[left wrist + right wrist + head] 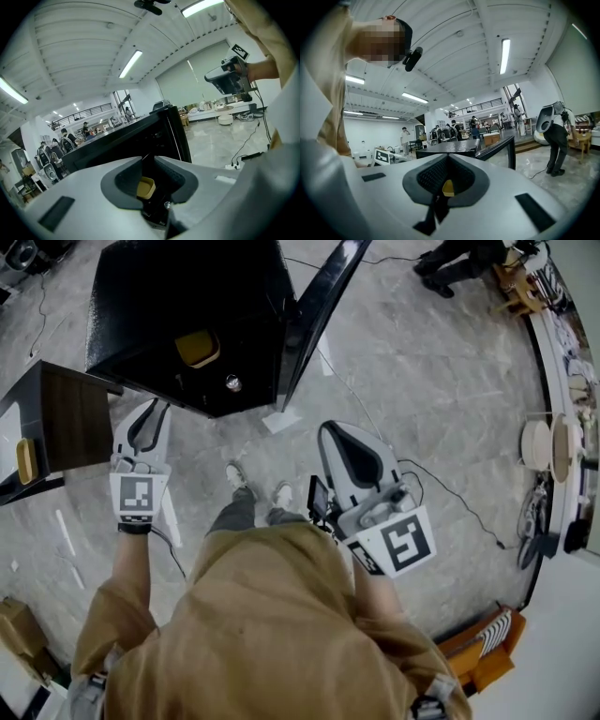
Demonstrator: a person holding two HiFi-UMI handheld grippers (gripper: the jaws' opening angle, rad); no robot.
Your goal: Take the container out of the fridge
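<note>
A black fridge stands in front of me on the floor, its door swung open to the right. Inside it sits a yellow container, which shows through the jaw gap in the left gripper view and in the right gripper view. My left gripper hovers just short of the fridge's opening; its jaws stand slightly apart with nothing between them. My right gripper is held further back and to the right, and its tips meet, empty.
A small silvery round thing lies near the fridge's front edge. A dark wooden table stands at the left. Cables run across the marble floor. A curved counter lines the right side, and a person stands beyond it.
</note>
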